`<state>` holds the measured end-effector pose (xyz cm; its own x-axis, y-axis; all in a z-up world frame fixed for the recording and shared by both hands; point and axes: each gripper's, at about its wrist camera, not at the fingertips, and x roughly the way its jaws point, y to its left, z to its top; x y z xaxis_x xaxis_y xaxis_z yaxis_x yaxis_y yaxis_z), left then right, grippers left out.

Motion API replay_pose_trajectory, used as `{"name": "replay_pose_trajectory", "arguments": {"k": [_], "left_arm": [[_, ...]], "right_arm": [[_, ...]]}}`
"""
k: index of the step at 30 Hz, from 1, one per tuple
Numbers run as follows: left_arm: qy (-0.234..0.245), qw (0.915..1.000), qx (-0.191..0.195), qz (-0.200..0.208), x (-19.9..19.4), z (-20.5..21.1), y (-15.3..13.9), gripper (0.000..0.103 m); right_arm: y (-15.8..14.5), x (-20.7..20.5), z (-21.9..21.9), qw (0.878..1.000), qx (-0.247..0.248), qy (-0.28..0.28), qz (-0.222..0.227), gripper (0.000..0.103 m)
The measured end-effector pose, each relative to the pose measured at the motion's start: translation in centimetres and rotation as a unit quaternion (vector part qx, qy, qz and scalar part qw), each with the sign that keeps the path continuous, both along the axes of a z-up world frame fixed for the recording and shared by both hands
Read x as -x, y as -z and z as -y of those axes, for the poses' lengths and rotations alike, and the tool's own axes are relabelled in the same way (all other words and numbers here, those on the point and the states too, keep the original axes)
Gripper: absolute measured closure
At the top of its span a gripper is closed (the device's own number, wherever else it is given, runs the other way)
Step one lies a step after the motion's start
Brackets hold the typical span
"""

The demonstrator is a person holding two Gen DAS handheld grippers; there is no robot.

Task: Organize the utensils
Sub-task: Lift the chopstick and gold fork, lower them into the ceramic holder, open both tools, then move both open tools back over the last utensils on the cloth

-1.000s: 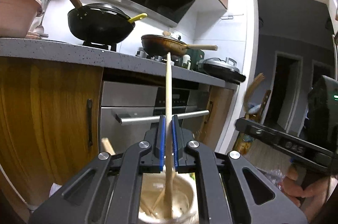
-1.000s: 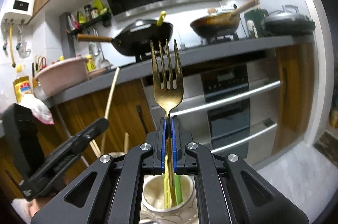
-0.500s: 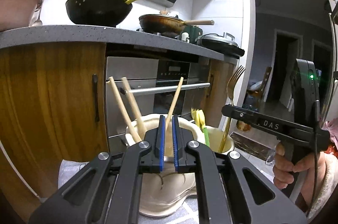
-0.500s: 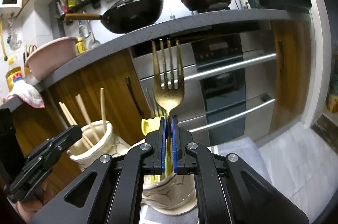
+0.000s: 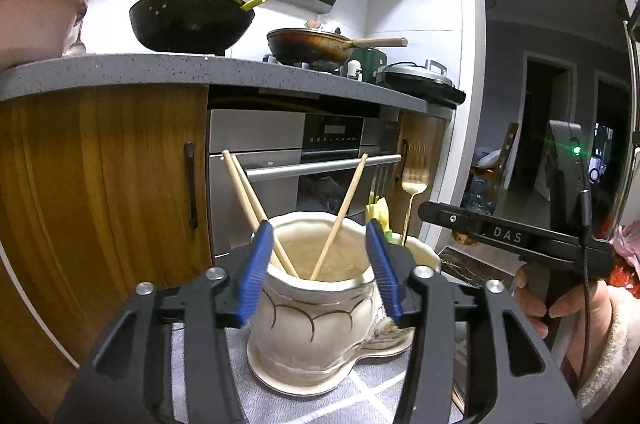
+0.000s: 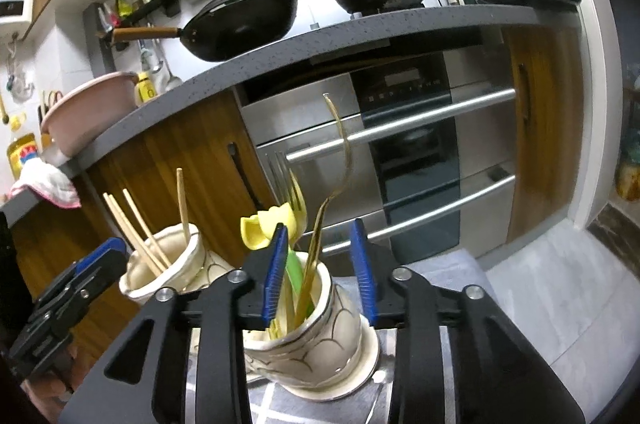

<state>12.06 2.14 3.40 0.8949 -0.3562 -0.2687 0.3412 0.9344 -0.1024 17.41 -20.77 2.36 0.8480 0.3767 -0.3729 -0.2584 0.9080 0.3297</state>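
Note:
A cream ceramic holder (image 5: 316, 320) stands on a grey checked cloth and holds three wooden chopsticks (image 5: 340, 220). My left gripper (image 5: 320, 268) is open and empty, its blue pads on either side of the holder's rim. A second cream holder (image 6: 316, 348) holds a gold fork (image 6: 320, 236), other forks and yellow and green utensils (image 6: 264, 228). My right gripper (image 6: 322, 274) is open and empty just above that holder. The chopstick holder also shows in the right wrist view (image 6: 168, 264). The gold fork also shows in the left wrist view (image 5: 412, 184).
A grey counter (image 5: 200, 68) over wooden cabinets (image 5: 100, 184) and a steel oven (image 6: 400, 152) stands behind. A black wok (image 5: 192, 20), a brown pan (image 5: 316, 44) and a pink basin (image 5: 36, 16) sit on it. White floor (image 6: 560, 284) lies to the right.
Both grippers opened. The left let go of a chopstick, which now leans in its holder. The right let go of the gold fork, which now stands in the second holder.

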Motion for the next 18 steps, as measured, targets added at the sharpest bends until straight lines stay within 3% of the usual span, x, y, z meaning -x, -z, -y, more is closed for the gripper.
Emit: {"name": "replay_pose_trajectory", "arguments": {"k": [3,5,9,12,18], "left_arm": [[0.001,1.0,0.002,0.001,0.6,-0.1,-0.3,0.046],[-0.001,1.0,0.0,0.002,1.0,-0.3,-0.5,0.035],[-0.013,0.9999,-0.006,0.003,2.1,-0.6,-0.8,0.017],[-0.02,0.9998,-0.009,0.0,2.8,-0.8,-0.9,0.006],[-0.034,0.9991,-0.019,-0.018,3.8,-1.3,-1.2,0.006]], "right_arm": [[-0.1,0.6,0.5,1.0,-0.007,0.0,0.0,0.046],[-0.1,1.2,0.9,1.0,-0.009,0.003,0.001,0.03],[-0.1,2.6,1.8,1.0,-0.011,0.013,0.0,0.012],[0.0,3.4,2.4,1.0,-0.003,0.022,-0.004,0.008],[0.4,4.7,3.2,0.999,0.018,0.03,-0.025,0.006]]}}
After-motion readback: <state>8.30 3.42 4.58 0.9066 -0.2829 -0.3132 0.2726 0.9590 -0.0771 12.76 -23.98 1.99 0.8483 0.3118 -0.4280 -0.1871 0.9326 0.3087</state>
